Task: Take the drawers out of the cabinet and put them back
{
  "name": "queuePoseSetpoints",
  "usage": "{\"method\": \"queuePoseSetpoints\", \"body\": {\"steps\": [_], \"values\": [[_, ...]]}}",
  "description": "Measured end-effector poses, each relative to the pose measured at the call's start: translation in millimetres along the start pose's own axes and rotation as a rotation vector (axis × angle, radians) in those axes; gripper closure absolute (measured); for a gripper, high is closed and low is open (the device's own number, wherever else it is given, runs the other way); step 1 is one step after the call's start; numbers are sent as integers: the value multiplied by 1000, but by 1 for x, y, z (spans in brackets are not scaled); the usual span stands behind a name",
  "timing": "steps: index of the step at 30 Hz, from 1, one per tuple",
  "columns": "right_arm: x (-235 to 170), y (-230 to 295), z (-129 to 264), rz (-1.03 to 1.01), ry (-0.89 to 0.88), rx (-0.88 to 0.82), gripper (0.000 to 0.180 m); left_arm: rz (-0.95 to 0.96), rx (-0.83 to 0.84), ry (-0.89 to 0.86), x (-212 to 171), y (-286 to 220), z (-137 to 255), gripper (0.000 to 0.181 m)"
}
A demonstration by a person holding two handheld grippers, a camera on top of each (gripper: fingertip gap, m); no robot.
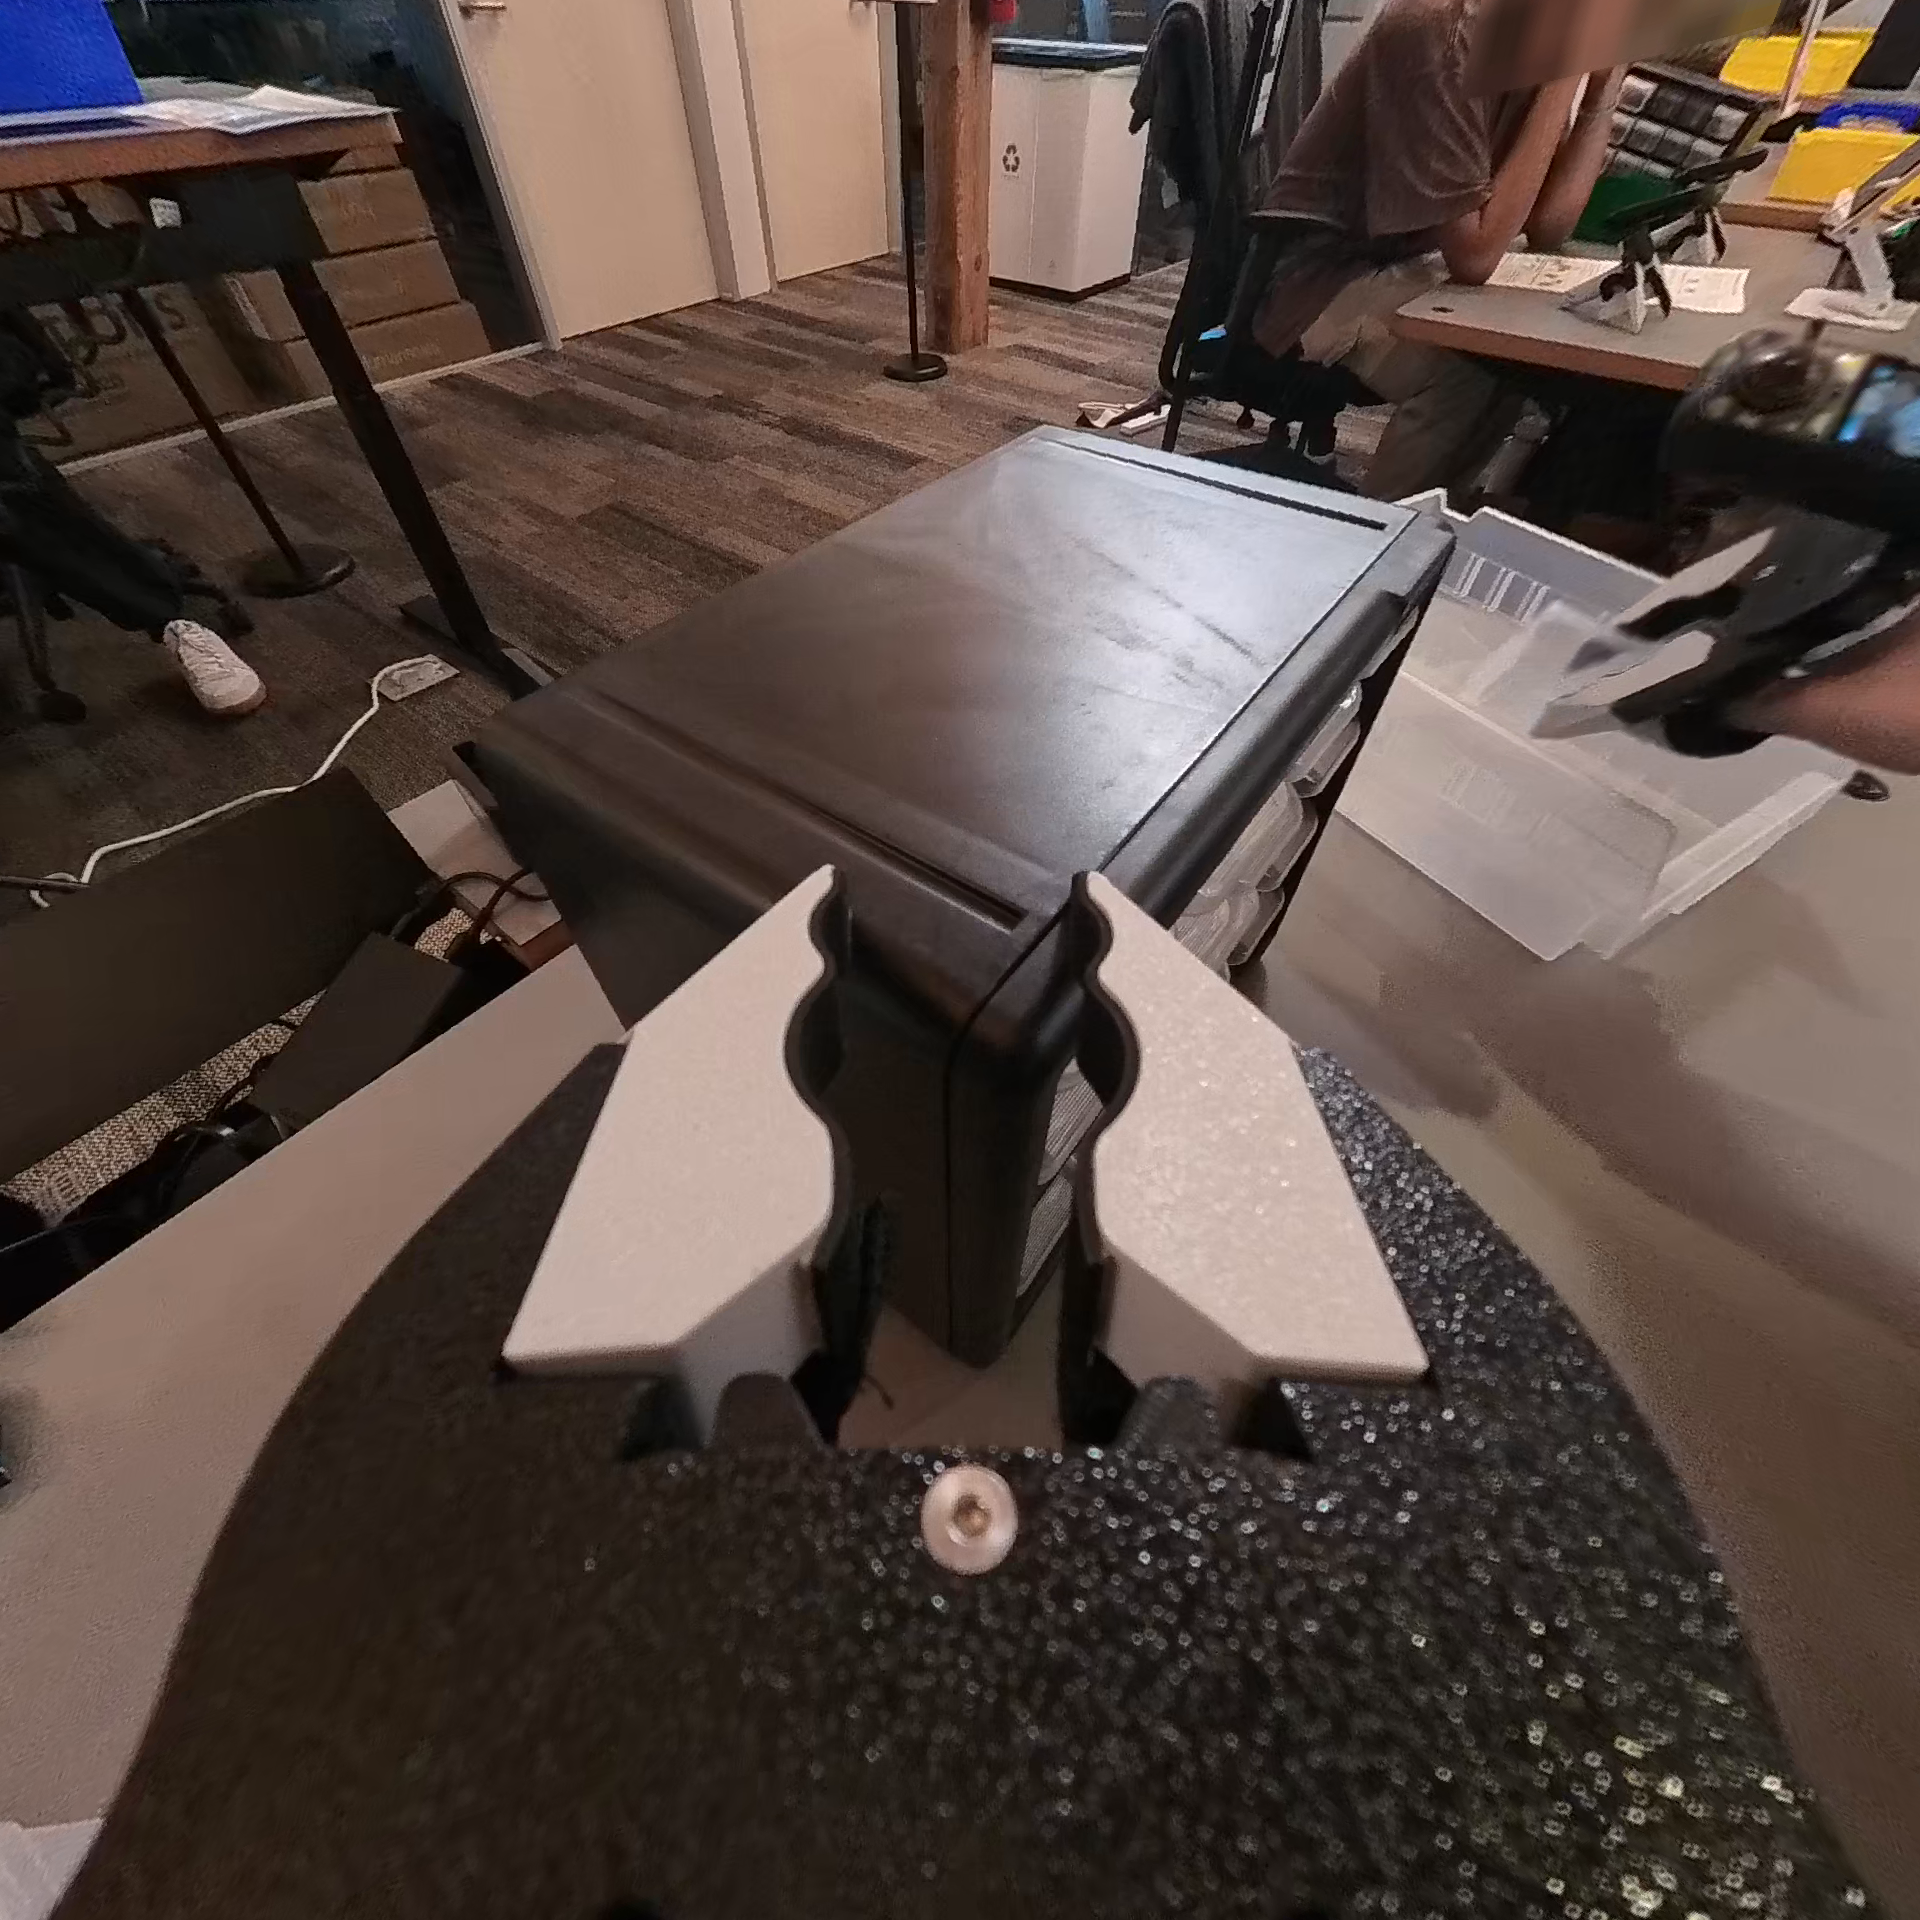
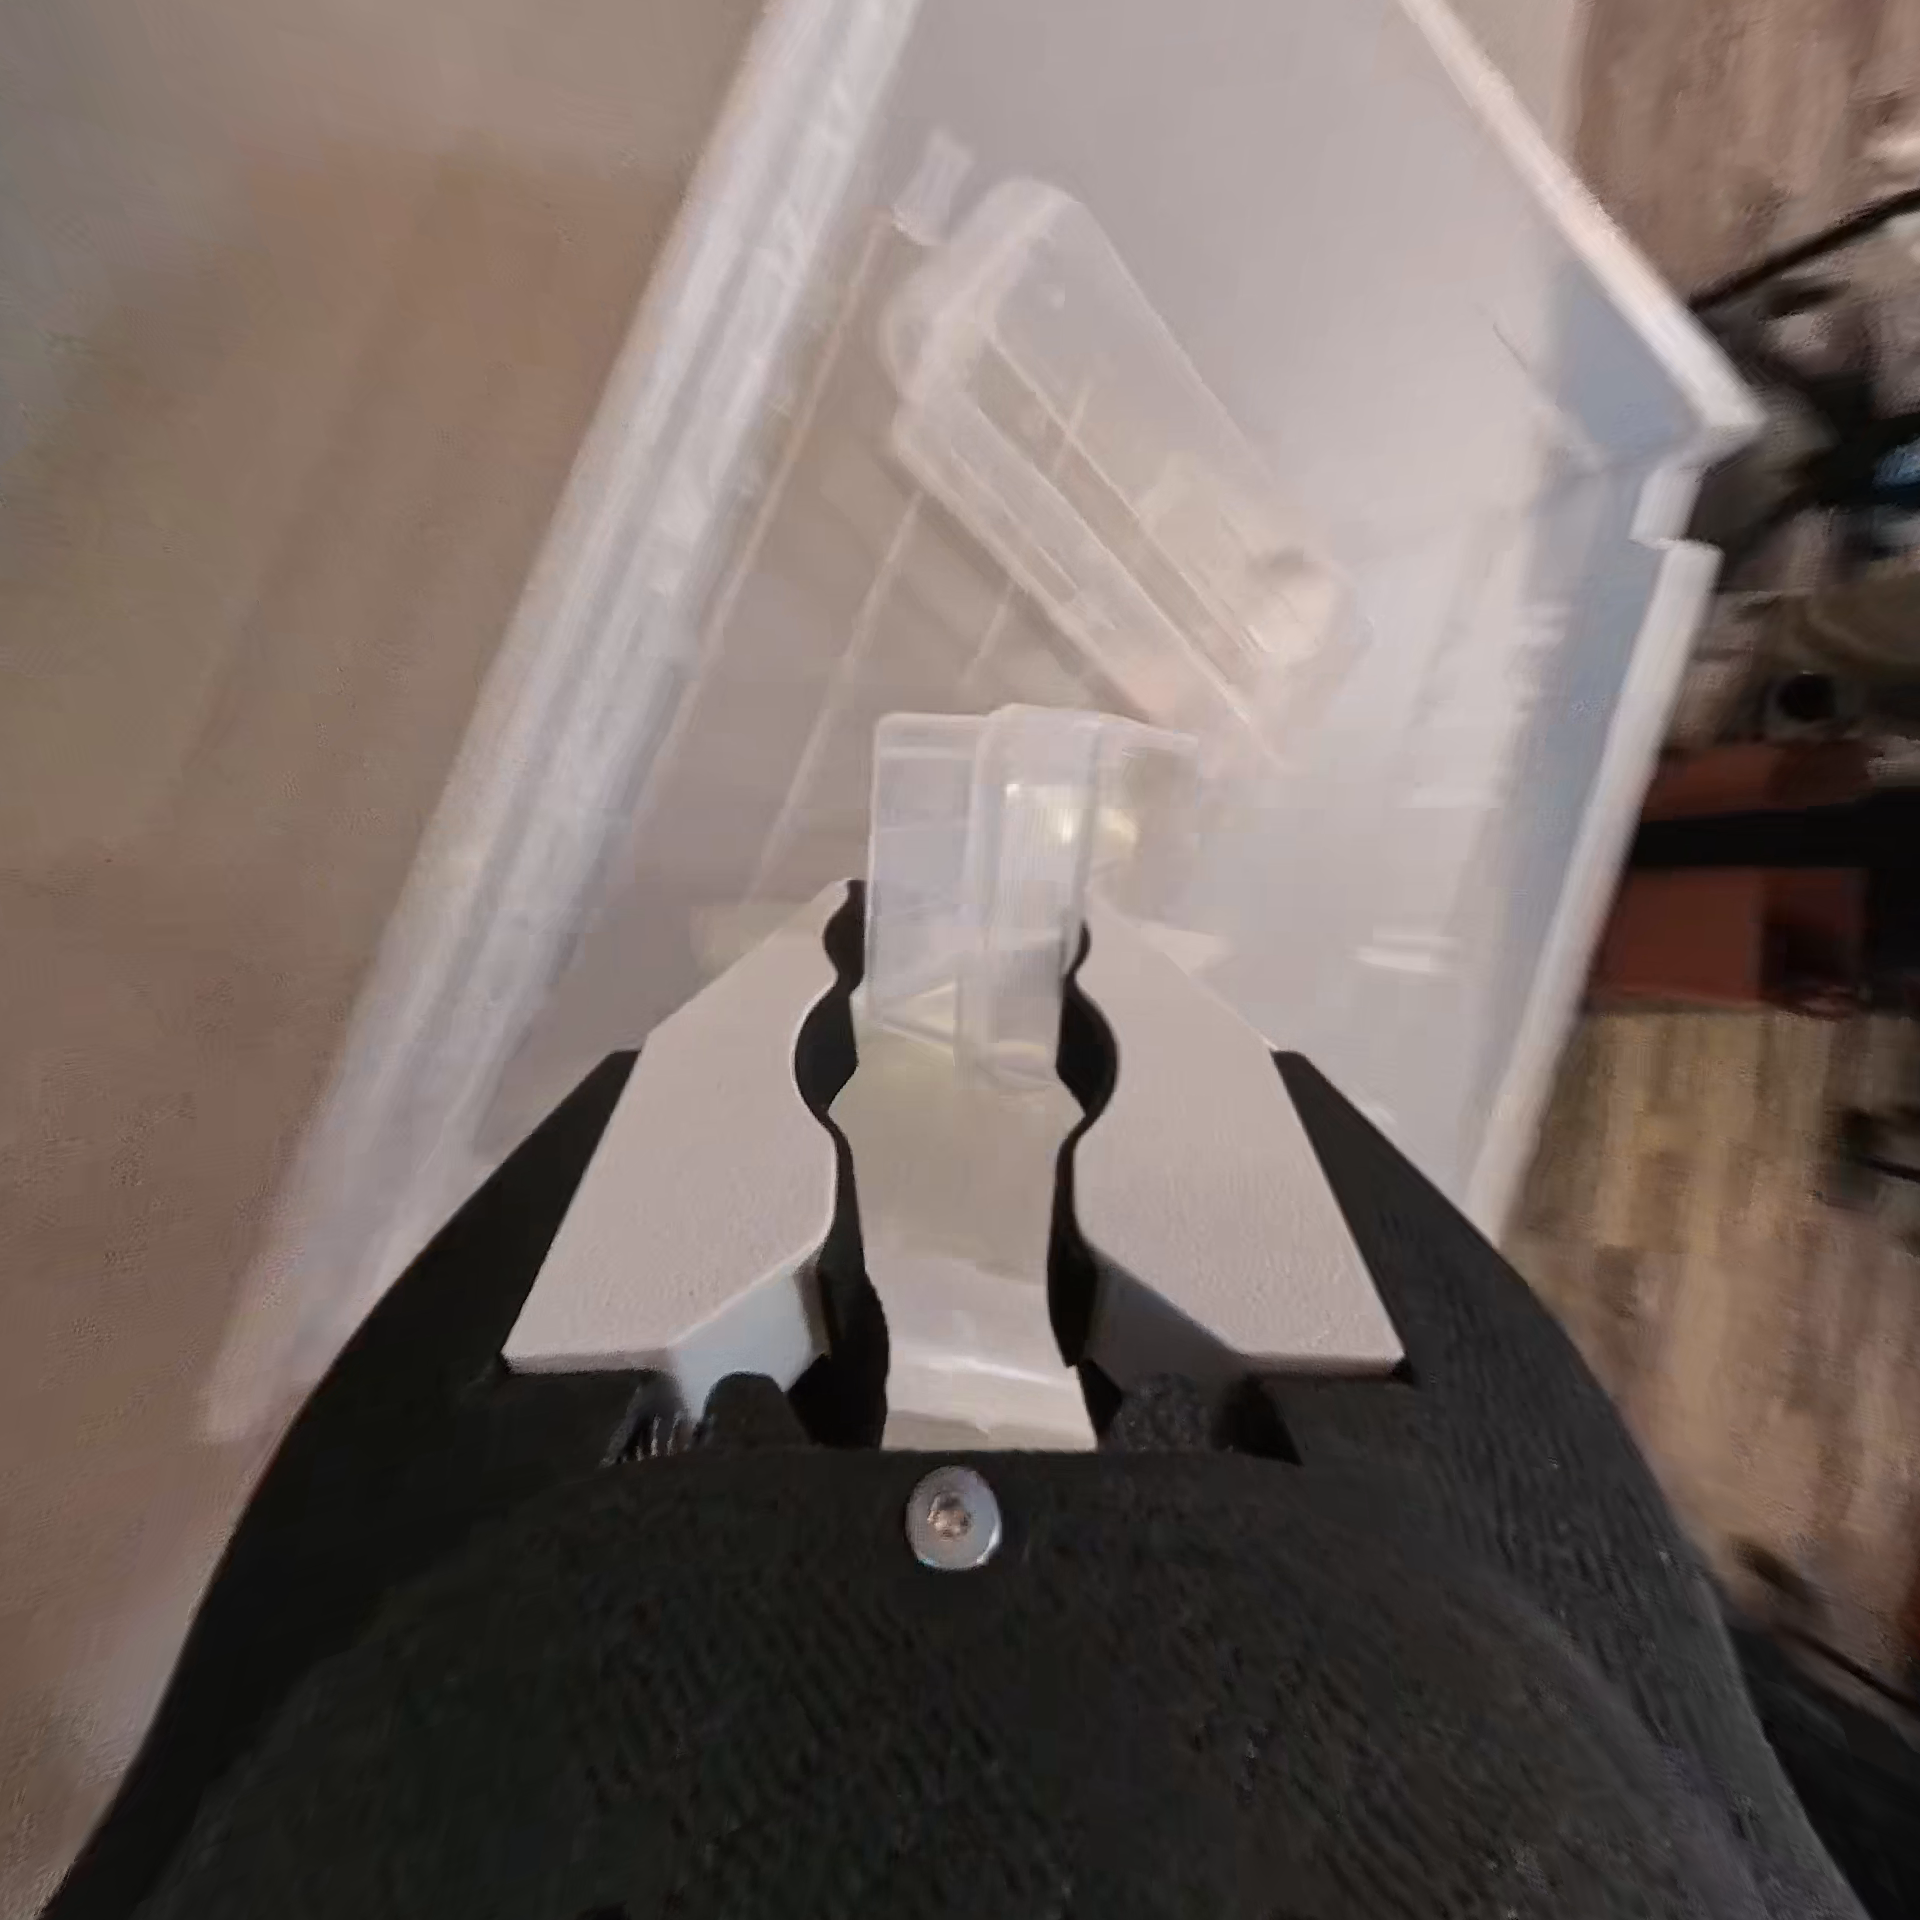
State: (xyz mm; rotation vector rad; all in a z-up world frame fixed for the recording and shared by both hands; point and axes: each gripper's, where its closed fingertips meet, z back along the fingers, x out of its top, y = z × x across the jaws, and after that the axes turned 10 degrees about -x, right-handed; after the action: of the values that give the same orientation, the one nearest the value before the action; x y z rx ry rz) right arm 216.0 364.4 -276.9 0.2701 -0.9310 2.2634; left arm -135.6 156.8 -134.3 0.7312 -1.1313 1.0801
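Drawer (image 2: 977, 894) blurred in right tool (image 2: 966, 914) | cabinet (image 1: 987, 727) front (drawers) mostly hidden

Cabinet (image 1: 997, 665) front faces away at right of frame; only slivers of its drawers (image 1: 1262, 842) show, count unclear. Right gripper (image 1: 1621, 665) cut by right edge, smeared. Right wrist view: bin (image 2: 1538, 343) motion-blurred, its left side cut by the gripper body; right-edge background unreadable. Held drawer (image 2: 977, 904) mostly hidden between fingers (image 2: 727, 1143). Seated person (image 1: 1434, 156) cropped at top.
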Motion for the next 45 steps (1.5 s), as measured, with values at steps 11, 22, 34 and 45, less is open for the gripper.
{"method": "queuePoseSetpoints", "body": {"steps": [11,22,34,45], "values": [[29,37,-69,-174,-9,273,158,0,0,0,0,0,0,141],[58,46,-75,-136,-29,436,139,0,3,2,0,0,0,141],[98,-7,96,-74,-833,-10,121,38,32,-6,-1,9,2,122],[106,185,161,879,-1377,-353,149,46,38,-7,-2,11,2,118]]}}
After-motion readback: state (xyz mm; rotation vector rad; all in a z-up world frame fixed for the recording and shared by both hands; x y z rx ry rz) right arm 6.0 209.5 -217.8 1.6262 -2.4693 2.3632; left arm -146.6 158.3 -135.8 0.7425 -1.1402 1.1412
